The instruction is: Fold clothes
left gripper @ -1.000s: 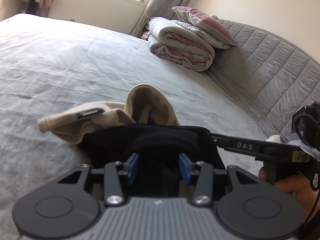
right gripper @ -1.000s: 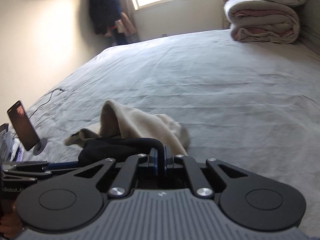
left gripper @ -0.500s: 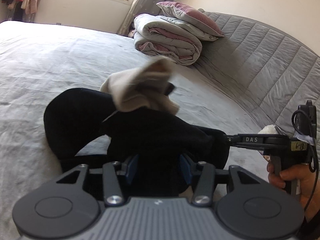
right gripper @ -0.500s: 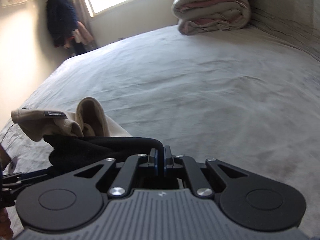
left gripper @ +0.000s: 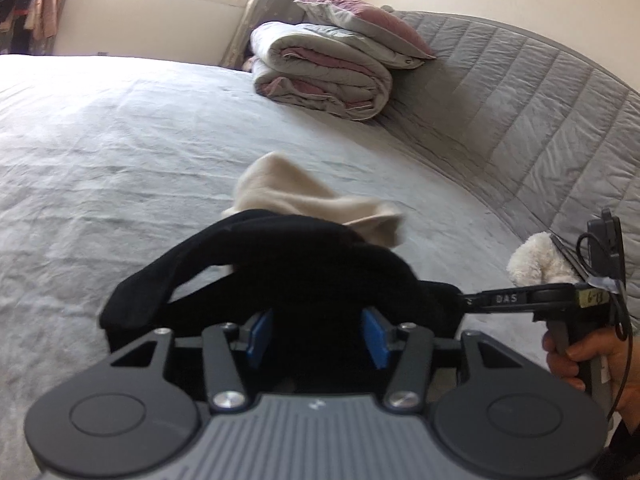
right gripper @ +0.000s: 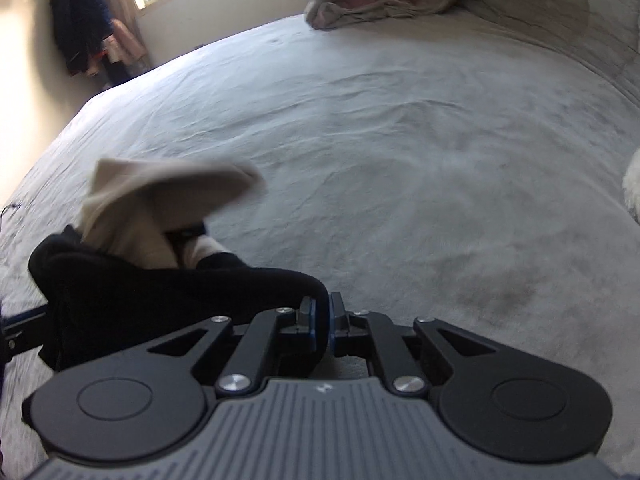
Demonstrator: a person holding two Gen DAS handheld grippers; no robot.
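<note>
Left wrist view: black garment [left gripper: 288, 264] hiding spread left fingers [left gripper: 259, 330], right fingers [right gripper: 335, 312] pinching it.

Both wrist views face across the bed [left gripper: 120, 140].

A folded duvet [left gripper: 324, 76] and pillow [left gripper: 360, 24] lie on the bed [left gripper: 100, 140].

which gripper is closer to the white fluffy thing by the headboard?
Right. The right gripper reaches in just below the white fluffy thing, its handle almost under it. The left gripper sits further off, across the black garment both are holding.
</note>
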